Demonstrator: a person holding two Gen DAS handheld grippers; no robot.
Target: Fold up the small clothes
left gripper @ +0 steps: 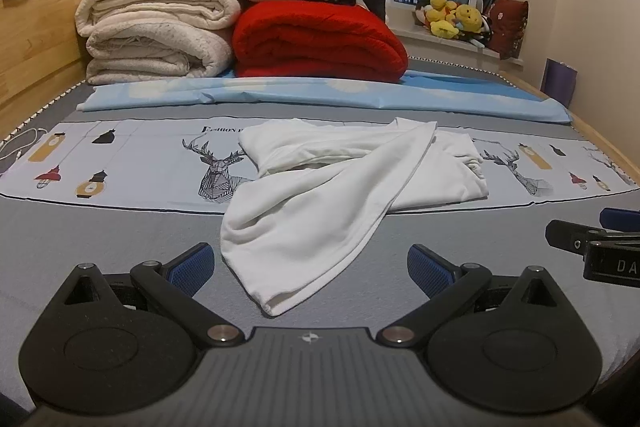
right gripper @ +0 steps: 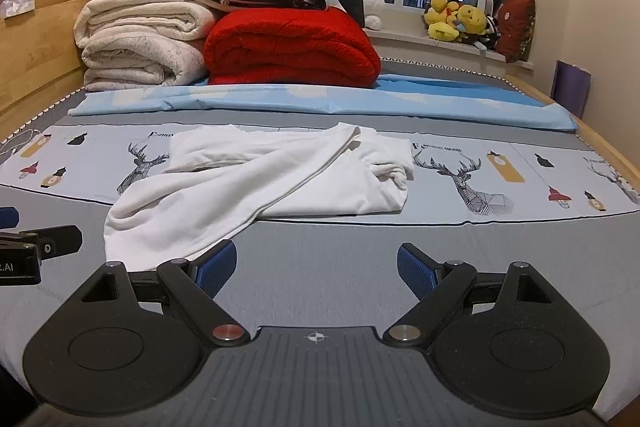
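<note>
A small white garment [left gripper: 340, 183] lies crumpled on the bed, with one long part trailing toward me. In the left wrist view my left gripper [left gripper: 311, 269] is open, and the garment's near end lies between its blue pads without contact. The right wrist view shows the same white garment [right gripper: 256, 179] ahead and to the left. My right gripper [right gripper: 316, 269] is open over bare grey sheet, with the garment's end just beside its left pad [right gripper: 214, 269]. Each gripper appears at the edge of the other's view: the right gripper [left gripper: 592, 243], the left gripper [right gripper: 36, 247].
A printed deer-pattern cloth [left gripper: 140, 159] lies across the bed under the garment, with a light blue sheet [left gripper: 320, 95] behind it. Stacked cream blankets [left gripper: 156, 31] and a red blanket [left gripper: 316, 43] fill the back. Wooden bed sides [left gripper: 32, 39] run left and right. Plush toys [right gripper: 456, 19] sit on the windowsill.
</note>
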